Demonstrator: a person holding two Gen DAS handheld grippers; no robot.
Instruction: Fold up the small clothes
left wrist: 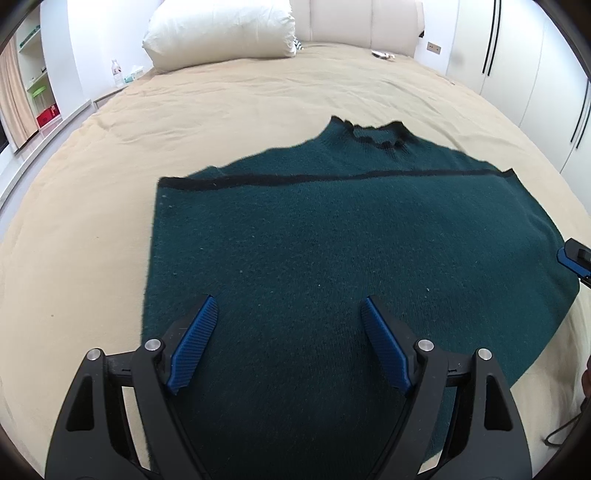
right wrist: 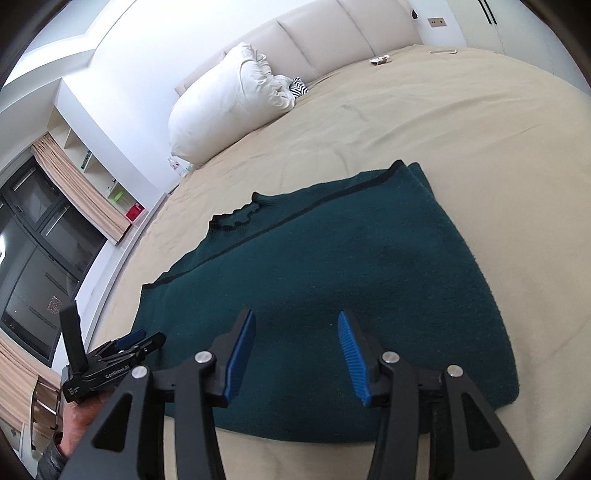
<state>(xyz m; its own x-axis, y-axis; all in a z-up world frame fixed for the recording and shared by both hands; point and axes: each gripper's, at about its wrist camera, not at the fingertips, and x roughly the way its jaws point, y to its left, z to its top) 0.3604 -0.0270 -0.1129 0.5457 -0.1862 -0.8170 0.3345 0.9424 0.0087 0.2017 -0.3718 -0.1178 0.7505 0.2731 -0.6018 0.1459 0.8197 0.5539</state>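
Knit and fuzzy, that green sweater [left wrist: 332, 240] looked soft and floppy, lying flat on the beige bed [left wrist: 92, 221], so you'd want to pinch the near hem corners. Your left gripper [left wrist: 288, 317] and right gripper [right wrist: 295, 332] hovered over the hem, jaws apart, empty. Pillow [left wrist: 221, 29] sat way back.

A big bed [left wrist: 258, 96] is lying under a tan cover. A white pillow [left wrist: 221, 31] is leaning on the headboard [left wrist: 362, 22].
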